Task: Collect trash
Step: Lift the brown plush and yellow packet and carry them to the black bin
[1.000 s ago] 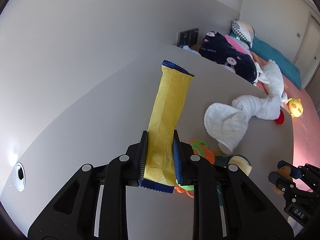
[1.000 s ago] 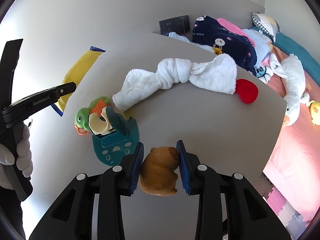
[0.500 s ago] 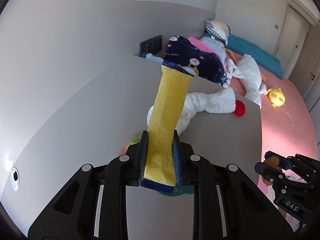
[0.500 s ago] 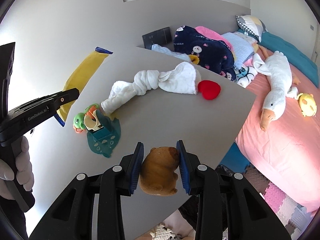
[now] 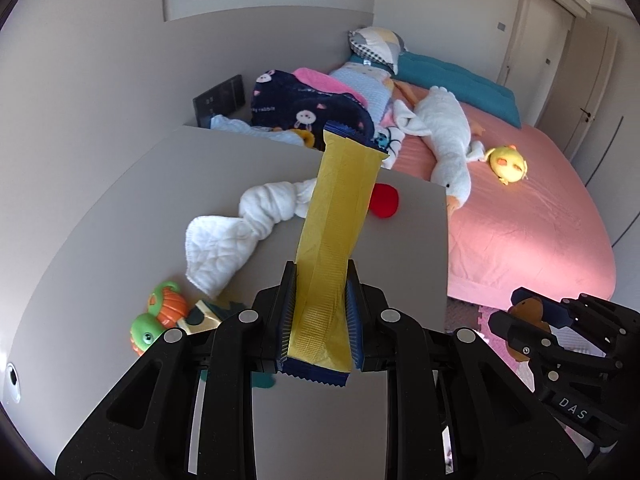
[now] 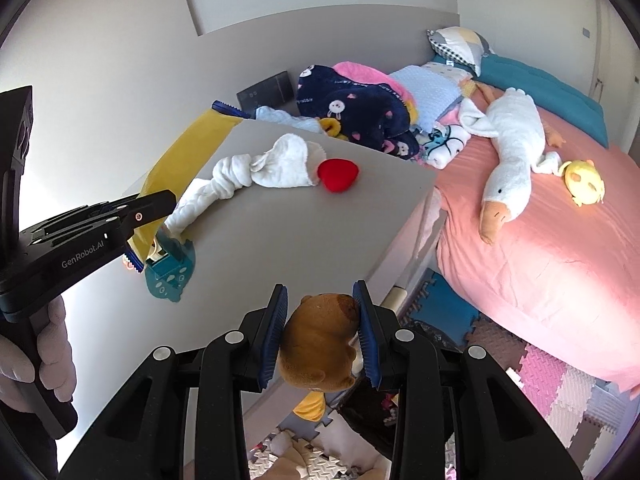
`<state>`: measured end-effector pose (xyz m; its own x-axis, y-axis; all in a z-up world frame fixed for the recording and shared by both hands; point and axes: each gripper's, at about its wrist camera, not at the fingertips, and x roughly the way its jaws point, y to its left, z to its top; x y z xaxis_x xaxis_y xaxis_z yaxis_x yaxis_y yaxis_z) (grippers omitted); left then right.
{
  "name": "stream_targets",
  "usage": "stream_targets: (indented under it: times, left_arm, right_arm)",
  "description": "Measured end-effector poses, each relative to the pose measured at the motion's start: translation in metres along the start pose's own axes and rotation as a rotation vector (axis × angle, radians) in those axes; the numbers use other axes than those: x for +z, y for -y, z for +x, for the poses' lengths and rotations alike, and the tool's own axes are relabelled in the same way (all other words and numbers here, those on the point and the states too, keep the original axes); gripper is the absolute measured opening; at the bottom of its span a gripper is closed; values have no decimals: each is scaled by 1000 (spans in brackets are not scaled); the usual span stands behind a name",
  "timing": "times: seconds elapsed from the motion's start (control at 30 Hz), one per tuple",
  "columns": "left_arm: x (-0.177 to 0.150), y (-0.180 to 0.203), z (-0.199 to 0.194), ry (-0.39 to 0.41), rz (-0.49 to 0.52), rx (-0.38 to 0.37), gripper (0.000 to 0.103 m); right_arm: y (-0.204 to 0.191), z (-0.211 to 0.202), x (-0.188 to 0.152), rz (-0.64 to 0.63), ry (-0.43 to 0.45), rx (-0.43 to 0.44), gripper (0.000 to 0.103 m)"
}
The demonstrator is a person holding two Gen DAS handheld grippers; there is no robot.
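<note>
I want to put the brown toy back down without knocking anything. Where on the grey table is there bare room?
The table's near right part is bare, between the red heart and the edge facing the bed. So is the far left strip along the wall in the left wrist view. It is crowded near left, around the knotted white towel, teal toy and green-orange toy.

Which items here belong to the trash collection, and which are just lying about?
In hand: yellow wrapper in left gripper; brown plush toy in right gripper.

Lying about: knotted white towel, red heart, teal toy, goose plush.
</note>
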<state>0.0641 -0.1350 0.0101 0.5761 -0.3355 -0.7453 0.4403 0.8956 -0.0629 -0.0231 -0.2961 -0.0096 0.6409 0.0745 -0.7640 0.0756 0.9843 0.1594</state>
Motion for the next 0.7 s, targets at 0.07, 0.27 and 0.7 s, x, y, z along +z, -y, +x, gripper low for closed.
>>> stream_targets:
  times: [0.07,0.27,0.7]
  left_arm:
    - [1,10,2,-3,17,-14,23]
    - [2,38,5,-14,66,-46,23]
    - [1,94,9,-29,163,-116,23]
  right_arm:
    - [8,-4,-2,17,6,-11,36]
    - [33,-16,-10,65,23,-38,36]
    - [72,-40,-24,140,53,-98,36]
